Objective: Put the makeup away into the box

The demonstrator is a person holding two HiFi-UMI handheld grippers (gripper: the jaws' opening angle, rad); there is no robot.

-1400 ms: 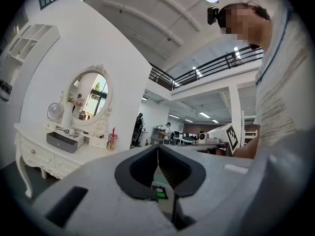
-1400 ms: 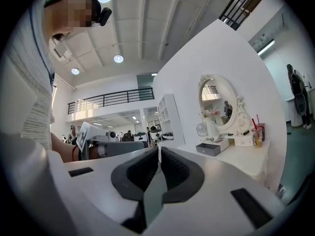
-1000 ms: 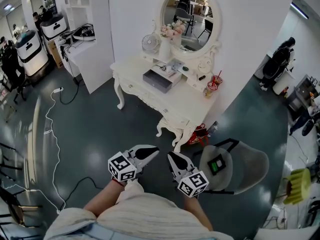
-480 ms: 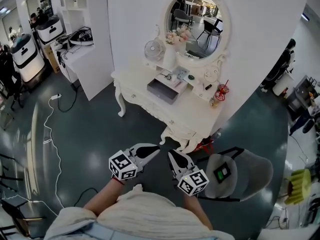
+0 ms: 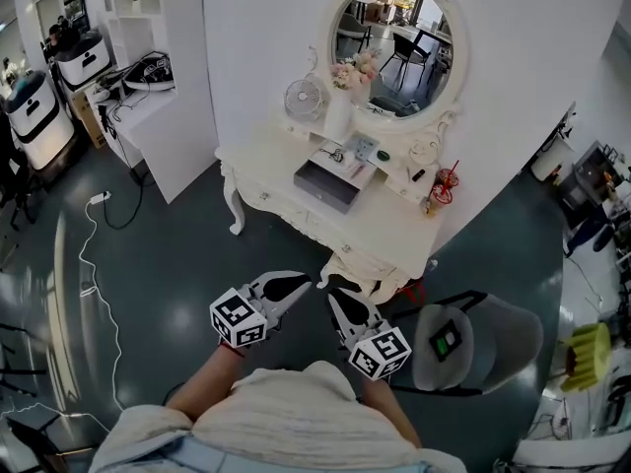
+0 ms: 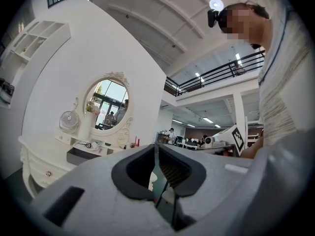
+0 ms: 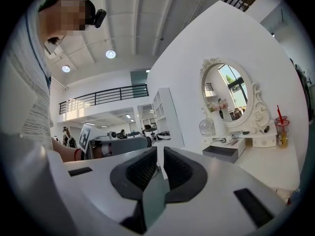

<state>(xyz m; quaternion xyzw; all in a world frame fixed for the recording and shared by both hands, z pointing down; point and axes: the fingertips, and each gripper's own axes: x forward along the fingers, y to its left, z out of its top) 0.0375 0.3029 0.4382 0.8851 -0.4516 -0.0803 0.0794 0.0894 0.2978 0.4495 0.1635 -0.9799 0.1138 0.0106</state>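
1. Left gripper (image 5: 299,282) and right gripper (image 5: 335,296) are at the low centre of the head view. The fingers of both are closed together and hold nothing. Both are well short of the dressing-table worktop (image 5: 385,227).
2. The makeup lies on the worktop at upper centre, right of the grey box (image 5: 328,185). One piece is a dark tube (image 5: 418,174); the rest is too small to identify.
3. Judgement: the tube is probably light, stiff and smooth, and likely to roll. Grip it gently across mid-body.

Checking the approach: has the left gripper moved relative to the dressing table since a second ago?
Yes. The left gripper has drawn nearer the white dressing table; the floor gap between them has narrowed.
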